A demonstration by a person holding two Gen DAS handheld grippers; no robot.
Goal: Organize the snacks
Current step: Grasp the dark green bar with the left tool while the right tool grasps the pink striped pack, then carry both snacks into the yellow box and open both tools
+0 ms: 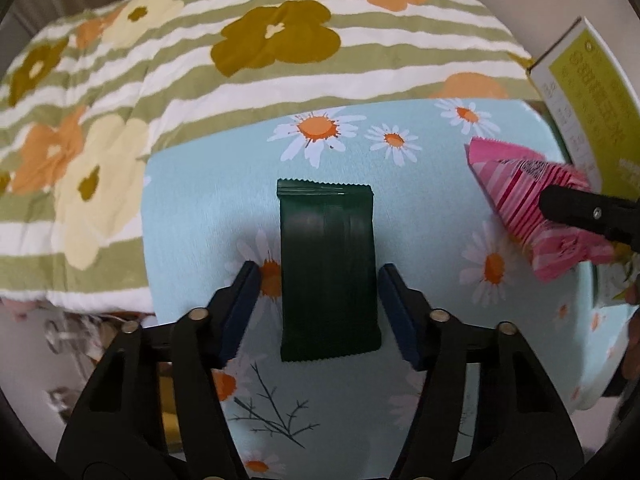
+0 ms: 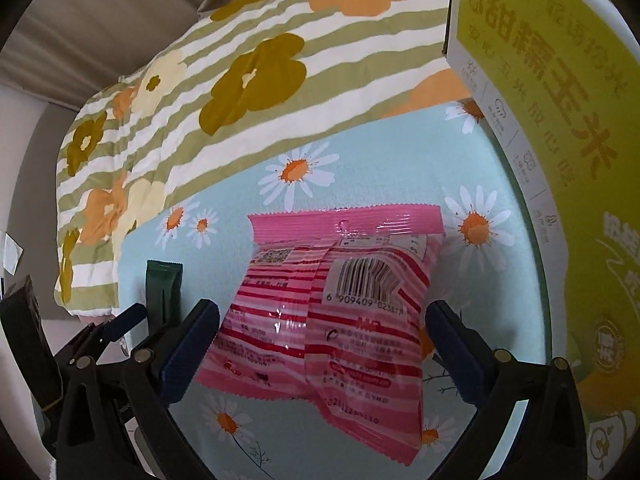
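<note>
Lying on a daisy-print cloth [image 1: 420, 208] beside a striped blanket [image 1: 160, 80], green packet [image 1: 329, 276] and pink packet [image 2: 332, 308] sat between spread fingers — left gripper [image 1: 318, 312] and right gripper [image 2: 320, 348] both released.

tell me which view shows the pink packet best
The right wrist view: the pink packet fills the centre between the open right claw, with barcode and print readable. The left wrist view shows it only at the right edge, blurred and partly hidden behind a black finger.
</note>
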